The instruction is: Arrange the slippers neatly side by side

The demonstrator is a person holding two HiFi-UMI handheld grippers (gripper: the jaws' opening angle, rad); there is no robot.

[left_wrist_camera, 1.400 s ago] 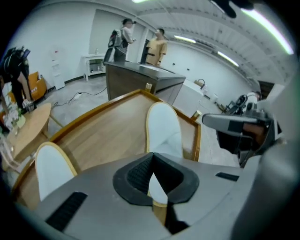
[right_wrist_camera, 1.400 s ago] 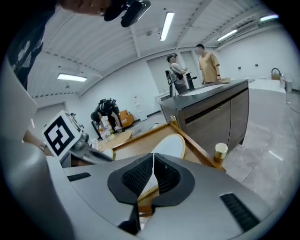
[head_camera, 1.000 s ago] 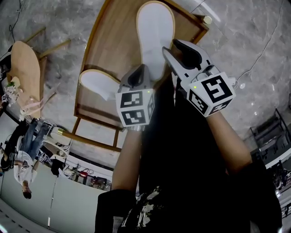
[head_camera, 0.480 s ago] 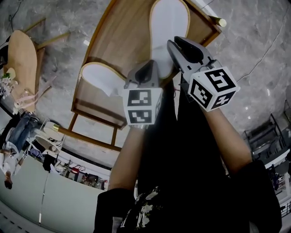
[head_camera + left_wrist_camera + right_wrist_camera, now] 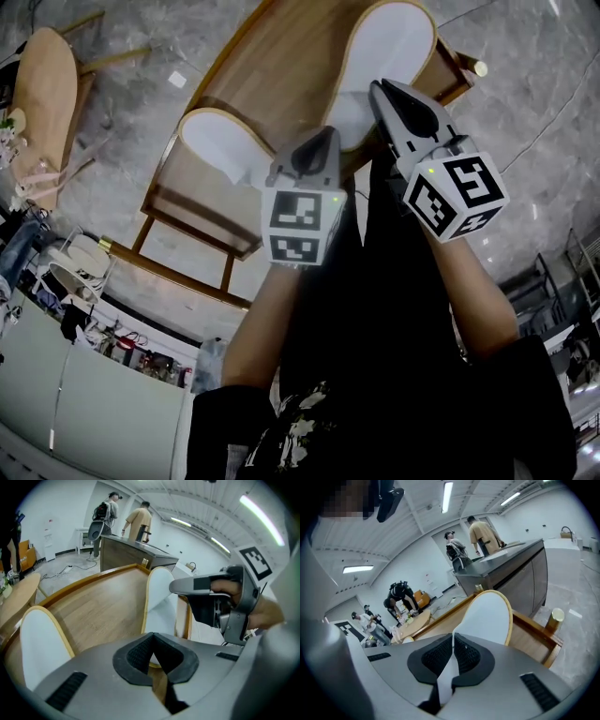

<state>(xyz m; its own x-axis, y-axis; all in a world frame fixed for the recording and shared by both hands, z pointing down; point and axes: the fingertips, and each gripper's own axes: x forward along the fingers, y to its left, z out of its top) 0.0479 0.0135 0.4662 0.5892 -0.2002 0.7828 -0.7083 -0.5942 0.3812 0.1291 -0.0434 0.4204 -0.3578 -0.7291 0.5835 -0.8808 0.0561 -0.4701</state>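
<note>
Two white slippers with tan rims lie on a wooden table (image 5: 272, 75). The right slipper (image 5: 386, 52) points away from me, and the left slipper (image 5: 220, 141) lies at an angle beside it. My right gripper (image 5: 382, 89) has just been closing and is now shut on a white flap of the right slipper (image 5: 487, 613), which runs down between its pads (image 5: 440, 656). My left gripper (image 5: 319, 141) is shut with nothing clamped. Its tips (image 5: 152, 656) hover by that slipper's heel (image 5: 159, 597), while the left slipper (image 5: 37, 644) lies off to its left.
The table has a raised wooden rim (image 5: 89, 581) and a brass-capped corner (image 5: 555, 617). A tan wooden chair (image 5: 47, 84) stands on the marble floor (image 5: 534, 56) to the left. Several people stand by a counter (image 5: 511, 569) and a far table.
The right gripper's jaws stood wide beside the right slipper a second ago, narrowed, and are now shut on it. The head view has shifted, moving table and slippers toward the upper right.
</note>
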